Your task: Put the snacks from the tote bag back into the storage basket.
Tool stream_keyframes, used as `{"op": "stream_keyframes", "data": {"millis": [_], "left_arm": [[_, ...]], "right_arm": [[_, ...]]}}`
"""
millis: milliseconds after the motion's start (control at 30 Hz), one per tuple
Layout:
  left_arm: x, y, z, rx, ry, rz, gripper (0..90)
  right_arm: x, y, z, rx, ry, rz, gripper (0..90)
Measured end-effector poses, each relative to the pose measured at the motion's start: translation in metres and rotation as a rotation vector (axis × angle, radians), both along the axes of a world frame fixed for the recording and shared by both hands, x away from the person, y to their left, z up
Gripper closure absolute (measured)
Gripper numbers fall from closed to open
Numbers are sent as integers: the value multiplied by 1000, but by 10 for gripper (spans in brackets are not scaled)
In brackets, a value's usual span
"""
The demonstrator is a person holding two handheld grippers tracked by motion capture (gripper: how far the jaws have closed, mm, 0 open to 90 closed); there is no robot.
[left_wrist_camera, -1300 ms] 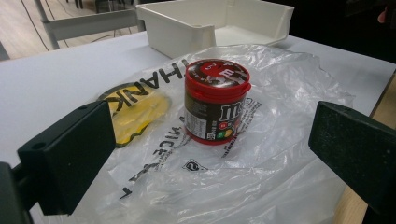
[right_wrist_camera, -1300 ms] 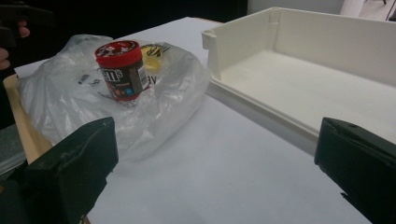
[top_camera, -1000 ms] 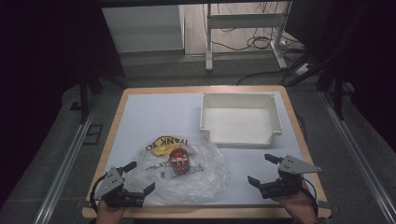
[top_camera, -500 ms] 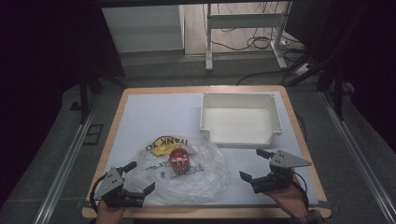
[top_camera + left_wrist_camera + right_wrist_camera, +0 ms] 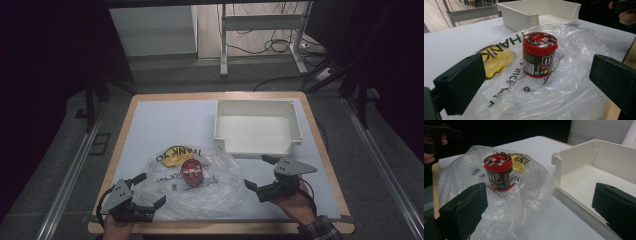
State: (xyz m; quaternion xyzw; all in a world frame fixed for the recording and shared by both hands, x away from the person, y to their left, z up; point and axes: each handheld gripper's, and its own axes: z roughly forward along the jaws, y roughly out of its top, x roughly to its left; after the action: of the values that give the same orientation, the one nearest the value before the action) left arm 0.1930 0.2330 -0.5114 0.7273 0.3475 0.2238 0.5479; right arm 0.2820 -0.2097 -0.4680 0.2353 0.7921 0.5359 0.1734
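In the high view, a red-lidded candy jar stands upright on a crumpled clear plastic bag spread over the white table. The jar serves as the landmark here. A yellow print on the bag lies just beyond the jar, toward the far left. The white tray sits well beyond the jar to the right, open side up, with nothing in it. The left gripper is nearer the person than the jar and to its left, at the bag's near edge; its 2 jaws are spread wide and grip nothing. The right gripper is to the right of the jar, just off the bag's right edge and in front of the tray; its jaws are also spread wide and hold nothing.

In the left gripper view, the jar stands upright ahead, between the 2 black jaws but well beyond them, on the bag. The jaws stand far apart with only the bag between them. The yellow print lies left of the jar, and the tray is behind it.

In the right gripper view, the jar stands ahead to the left on the bag, beyond the left jaw. The tray is right of the jar. The jaws are wide apart and empty.
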Motion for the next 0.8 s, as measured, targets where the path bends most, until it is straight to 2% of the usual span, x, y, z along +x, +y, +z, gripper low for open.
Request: {"op": "stream_keyframes", "data": {"millis": [433, 800], "left_arm": [[0, 0, 0, -2, 0, 0, 5], [0, 0, 0, -2, 0, -4, 5]], "right_arm": [[7, 27, -3, 40, -21, 51, 3], [15, 49, -8, 54, -4, 61, 3]]}}
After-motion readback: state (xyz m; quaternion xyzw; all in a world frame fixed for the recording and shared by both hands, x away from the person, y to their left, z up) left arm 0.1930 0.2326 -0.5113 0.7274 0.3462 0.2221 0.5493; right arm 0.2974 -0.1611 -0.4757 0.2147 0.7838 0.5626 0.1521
